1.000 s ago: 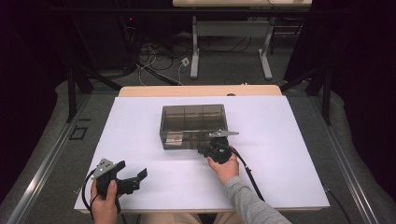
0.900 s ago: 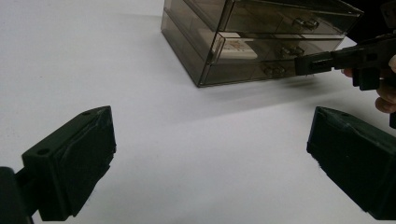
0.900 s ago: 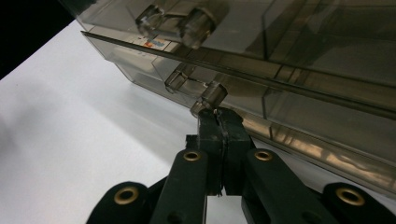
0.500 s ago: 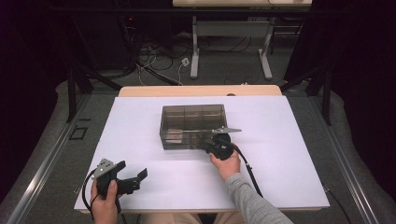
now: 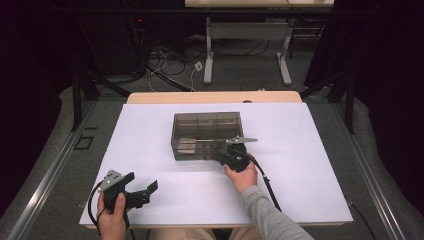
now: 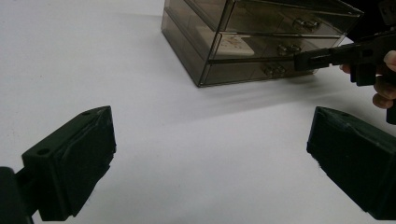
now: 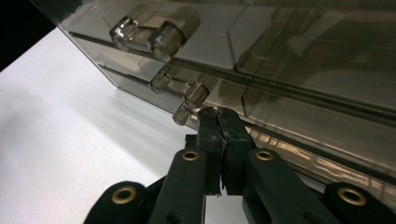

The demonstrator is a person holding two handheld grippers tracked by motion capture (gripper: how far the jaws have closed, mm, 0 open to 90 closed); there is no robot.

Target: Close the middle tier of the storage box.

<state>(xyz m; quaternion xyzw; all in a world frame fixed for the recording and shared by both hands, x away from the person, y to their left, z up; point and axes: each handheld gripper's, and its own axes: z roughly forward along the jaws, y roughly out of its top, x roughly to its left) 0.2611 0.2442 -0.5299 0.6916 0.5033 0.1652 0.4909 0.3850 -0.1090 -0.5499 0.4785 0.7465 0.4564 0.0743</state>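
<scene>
A smoky see-through drawer box [image 5: 207, 130] stands on the white table [image 5: 310, 165], its stacked drawers facing the person. My right gripper [image 5: 220, 159] is at the box's front, low and on the right. In the right gripper view its jaws [image 7: 218, 114] are pressed together, tips against the lowest drawer front beside a clear knob [image 7: 181, 113]. I cannot tell whether anything is pinched between them. My left gripper [image 5: 144, 192] rests near the table's front left, open, nothing between its fingers [image 6: 74, 158]. The left gripper view shows the box [image 6: 261, 42] and the right gripper [image 6: 306, 59].
A pale flat item [image 6: 229, 44] lies in the middle drawer. A wooden strip [image 5: 215, 97] borders the table's far edge. Desk legs and cables [image 5: 170, 65] stand on the dark floor behind. The right gripper's cable [image 5: 267, 185] trails toward the front edge.
</scene>
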